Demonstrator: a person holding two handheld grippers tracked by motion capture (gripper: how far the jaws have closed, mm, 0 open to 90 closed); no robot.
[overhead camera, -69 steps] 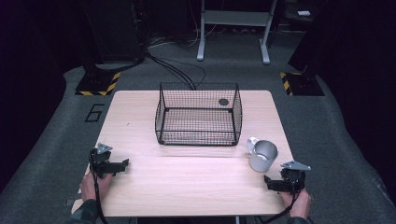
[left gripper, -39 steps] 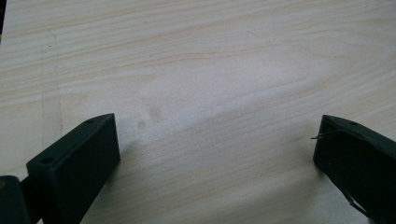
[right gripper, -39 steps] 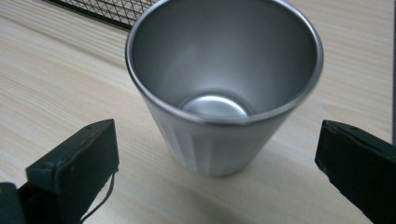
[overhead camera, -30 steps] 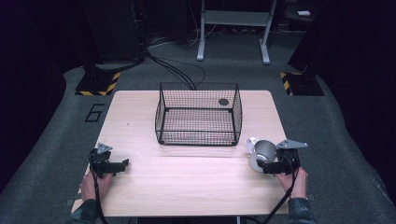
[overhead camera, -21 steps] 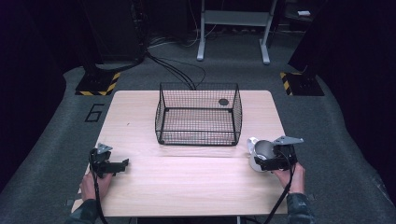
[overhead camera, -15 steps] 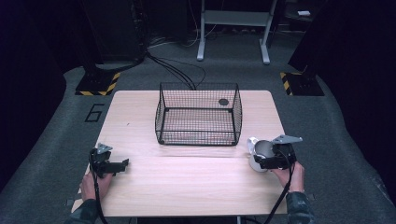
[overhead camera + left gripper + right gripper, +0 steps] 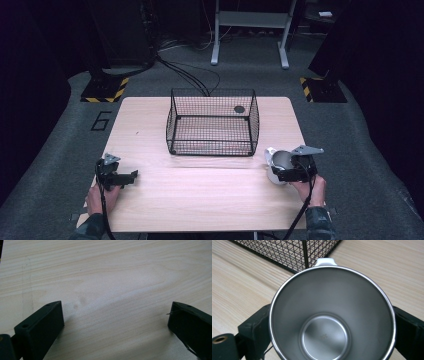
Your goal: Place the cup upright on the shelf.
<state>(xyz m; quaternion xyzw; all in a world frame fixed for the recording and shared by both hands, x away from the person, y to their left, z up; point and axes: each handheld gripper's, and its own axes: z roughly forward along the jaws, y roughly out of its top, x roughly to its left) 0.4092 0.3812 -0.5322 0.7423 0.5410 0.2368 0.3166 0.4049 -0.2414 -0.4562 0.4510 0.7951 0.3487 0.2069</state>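
A metal cup (image 7: 276,161) with a white handle stands upright on the wooden table (image 7: 200,205), just right of the wire basket's front right corner. My right gripper (image 7: 280,171) reaches in from the right, and its jaws press on both sides of the cup. In the right gripper view I look down into the cup (image 7: 332,315), its handle pointing away toward the basket (image 7: 287,250). My left gripper (image 7: 131,176) rests at the front left of the table, open, with bare wood between its jaws (image 7: 116,312).
The black wire basket (image 7: 212,122) stands open-topped at the middle back of the table, with a small dark disc (image 7: 239,109) at its far right corner. Bare wood lies between the two grippers. Dark floor, cables and stand legs lie beyond the table.
My right gripper moved from the front right corner up to the cup and settled around it. The cup has stayed in place. My left gripper has not moved.
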